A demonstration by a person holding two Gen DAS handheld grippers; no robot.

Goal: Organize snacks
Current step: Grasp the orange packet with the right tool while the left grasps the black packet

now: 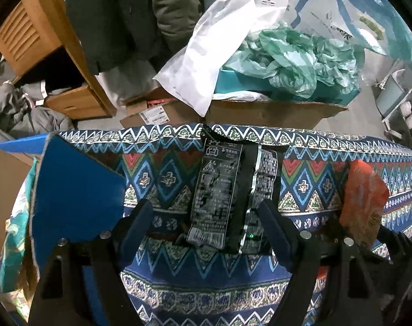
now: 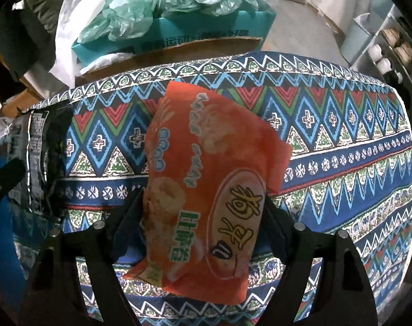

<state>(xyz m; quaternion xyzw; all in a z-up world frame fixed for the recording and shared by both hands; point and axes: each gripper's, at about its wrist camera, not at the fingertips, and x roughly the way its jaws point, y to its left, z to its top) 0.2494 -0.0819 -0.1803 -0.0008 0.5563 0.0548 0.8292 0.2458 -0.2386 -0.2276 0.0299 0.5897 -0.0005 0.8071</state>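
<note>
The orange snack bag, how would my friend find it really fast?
Look at the patterned blue tablecloth. Two snack packets lie on it, and the orange snack bag sits between the fingers of the right claw. Its neighbour, the black packet, is dark with white print.

Left gripper (image 1: 206, 212) and right gripper (image 2: 203, 203): black plastic frames, dark navy finger pads, round silver screw heads.

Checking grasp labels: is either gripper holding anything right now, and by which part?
Left gripper: nothing held; jaws open astride the black packet. Right gripper: fingers flank the orange snack bag at its lower half, but whether they press it cannot be told.
</note>
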